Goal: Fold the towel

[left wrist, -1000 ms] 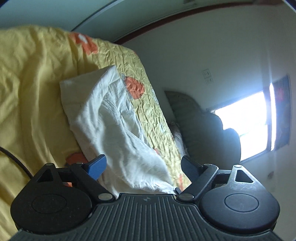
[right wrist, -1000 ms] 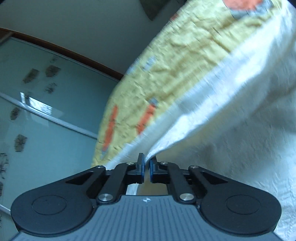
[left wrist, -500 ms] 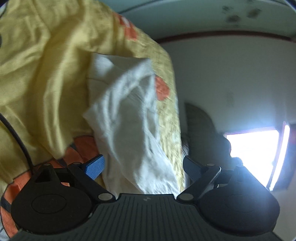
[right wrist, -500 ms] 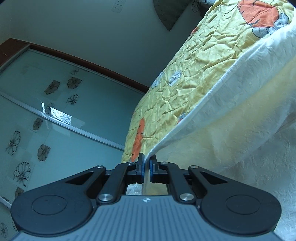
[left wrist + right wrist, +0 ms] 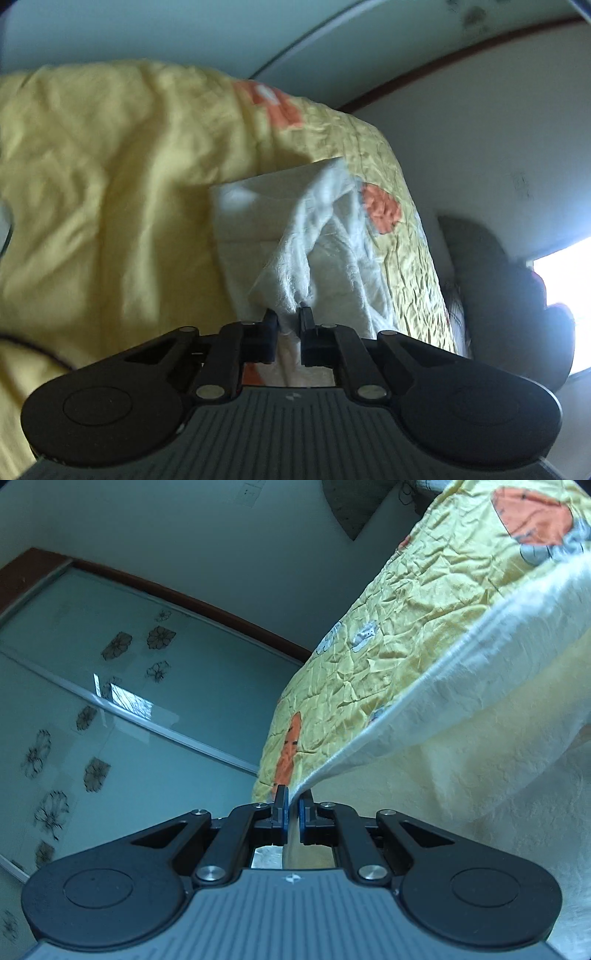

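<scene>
A white towel [image 5: 317, 236] lies bunched on the yellow bedspread [image 5: 110, 192] in the left wrist view, one fold rising toward the camera. My left gripper [image 5: 289, 325] is shut on the near edge of that fold. In the right wrist view the same towel [image 5: 461, 716] stretches up to the right as a lifted sheet with a hemmed edge. My right gripper [image 5: 292, 805] is shut on its corner, the cloth pinched between the blue pads [image 5: 283, 808].
The yellow bedspread [image 5: 399, 627] with orange prints covers the bed. Sliding glass doors [image 5: 92, 701] with flower decals stand left in the right wrist view. A dark headboard or pillow [image 5: 495, 280] and a bright window [image 5: 565, 280] are at the right. A thin cable [image 5: 33, 345] crosses the bedspread.
My left gripper went from wide open to shut on the towel's fold. The right gripper stayed shut on its corner while the towel's edge lifted and drew taut.
</scene>
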Motion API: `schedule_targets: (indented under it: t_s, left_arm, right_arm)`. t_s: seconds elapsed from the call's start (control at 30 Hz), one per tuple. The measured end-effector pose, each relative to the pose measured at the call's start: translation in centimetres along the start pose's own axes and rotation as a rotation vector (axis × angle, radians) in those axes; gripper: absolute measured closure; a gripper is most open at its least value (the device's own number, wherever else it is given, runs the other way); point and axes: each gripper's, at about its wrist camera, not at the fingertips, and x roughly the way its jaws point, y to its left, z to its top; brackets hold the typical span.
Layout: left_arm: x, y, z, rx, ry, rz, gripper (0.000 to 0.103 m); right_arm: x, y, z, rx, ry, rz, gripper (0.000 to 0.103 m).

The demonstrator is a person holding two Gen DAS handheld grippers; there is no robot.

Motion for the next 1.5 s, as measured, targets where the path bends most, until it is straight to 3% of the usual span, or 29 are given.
schedule_targets:
  t_s: [0.13,0.23,0.3,0.37,0.47,0.57,0.6,0.67,0.8,0.87,0.93,1.0,1.07,1.13,1.33,1.43,1.5]
  left_arm:
    - [-3.0,-3.3,2.9,0.154,-0.11,-0.119,0.096]
    - [-4.4,-3.8,5.0,0.217,-0.108,-0.146,0.096]
    - [-3.6,-2.7,5.5,0.252,-0.075,-0.096,0.096]
    - [-1.4,-1.1,5.3,0.252,-0.007,-0.001,0.096]
    - [0.8,0.6,4.9,0.251,0.035,0.113,0.096]
    - [-0.4,0.9,4.7,0.261,0.029,0.101,0.095]
    - [-0.9,0.7,4.7,0.267,0.031,0.093,0.091]
    - [-1.4,0.6,4.7,0.273,0.051,0.108,0.072]
    - [-2.7,1.0,3.3,0.254,0.06,0.151,0.062]
    - [-4.3,0.6,1.0,0.228,0.057,0.1,0.062]
    - [-5.4,-0.3,-2.1,0.19,0.083,-0.047,0.06]
    - [-5.2,-1.7,-5.7,0.154,0.172,-0.203,0.049]
    - [-3.6,-3.4,-8.6,0.113,0.268,-0.296,0.045]
    - [-1.5,-4.7,-10.4,0.08,0.33,-0.296,0.045]
    - [2.4,-5.6,-12.8,-0.017,0.47,-0.196,0.045]
    - [3.8,-5.7,-12.8,-0.047,0.477,-0.161,0.045]
    - [4.2,-6.5,-12.6,-0.054,0.466,-0.178,0.045]
  right_arm:
    - [-2.1,2.7,-0.2,-0.084,-0.03,0.044,0.098]
    - [-4.2,3.3,-3.0,-0.102,-0.002,0.077,0.098]
    - [-4.3,1.4,-6.2,-0.043,0.068,0.042,0.098]
    - [-3.3,-1.1,-9.1,-0.015,0.147,-0.06,0.098]
    - [-2.3,-3.5,-11.3,0.06,0.169,-0.114,0.098]
    - [-2.7,-2.8,-11.2,0.062,0.148,-0.08,0.098]
    - [-3.0,-2.4,-11.0,0.046,0.143,-0.07,0.098]
    - [-3.2,-2.1,-10.7,0.03,0.146,-0.064,0.098]
    - [-2.5,-3.0,-11.4,0.043,0.176,-0.106,0.098]
    - [-2.4,-3.1,-11.5,0.057,0.172,-0.102,0.098]
    - [-2.6,-2.8,-11.4,0.061,0.159,-0.08,0.098]
    - [-2.6,-2.6,-11.1,0.061,0.154,-0.066,0.098]
    - [-2.5,-2.4,-10.8,0.057,0.156,-0.061,0.098]
    - [-2.5,-2.3,-10.7,0.063,0.156,-0.059,0.098]
    - [-2.7,-2.4,-10.8,0.098,0.129,-0.032,0.098]
    - [-2.7,-2.5,-10.9,0.106,0.124,-0.024,0.098]
    - [-2.8,-2.7,-11.0,0.107,0.131,-0.026,0.098]
